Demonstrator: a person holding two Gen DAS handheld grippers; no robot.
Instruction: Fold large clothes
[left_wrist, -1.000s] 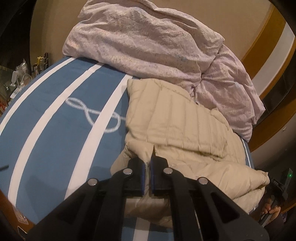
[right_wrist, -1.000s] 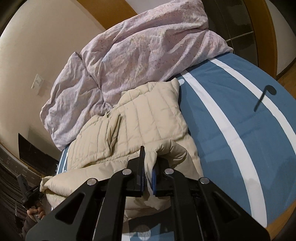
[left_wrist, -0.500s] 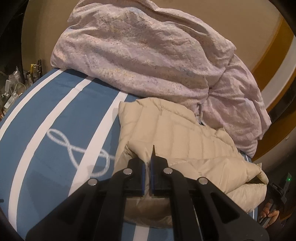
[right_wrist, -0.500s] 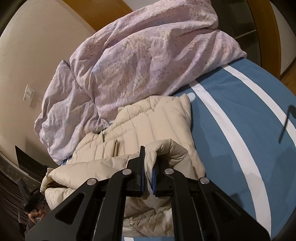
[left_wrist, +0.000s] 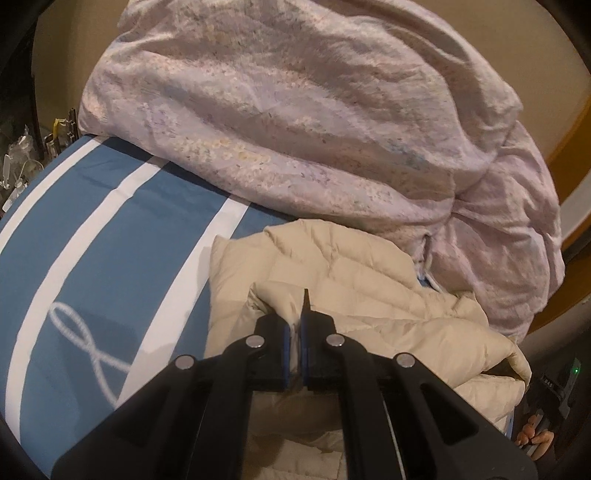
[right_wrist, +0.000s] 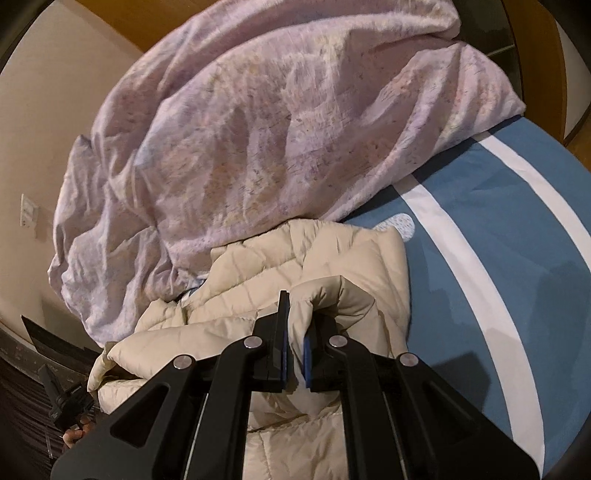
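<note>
A beige quilted puffer jacket (left_wrist: 332, 266) lies on a blue bed cover with white stripes (left_wrist: 110, 236). My left gripper (left_wrist: 294, 332) is shut on a fold of the jacket's near edge and holds it doubled over the rest of the jacket. In the right wrist view the jacket (right_wrist: 332, 251) shows again. My right gripper (right_wrist: 294, 332) is shut on another thick fold of the same edge, which bulges out between and beside its fingers.
A crumpled lilac floral duvet (left_wrist: 314, 110) is heaped just beyond the jacket, touching it; it also shows in the right wrist view (right_wrist: 258, 129). Small items (left_wrist: 22, 162) stand beside the bed at the left. Blue cover (right_wrist: 498, 258) lies right of the jacket.
Both grippers have carried the jacket's near edge forward toward the duvet, folding it over the far part. The duvet now looms closer and less flat jacket shows.
</note>
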